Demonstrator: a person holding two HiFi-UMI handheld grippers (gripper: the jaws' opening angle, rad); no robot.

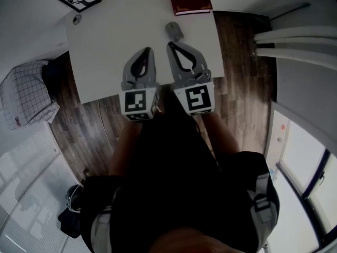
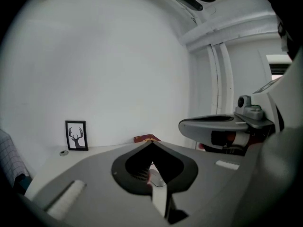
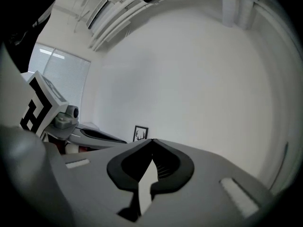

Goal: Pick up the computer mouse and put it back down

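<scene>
Dark-clothed person (image 1: pixel 179 183) filled the near view, white table (image 1: pixel 105 51) beyond. Left gripper (image 1: pixel 148 50) and right gripper (image 1: pixel 170 45) hovered with jaws pressed together, empty. Computer mouse (image 1: pixel 174 30) lay ungripped just beyond the right tips; grasping it would need spread jaws.
</scene>
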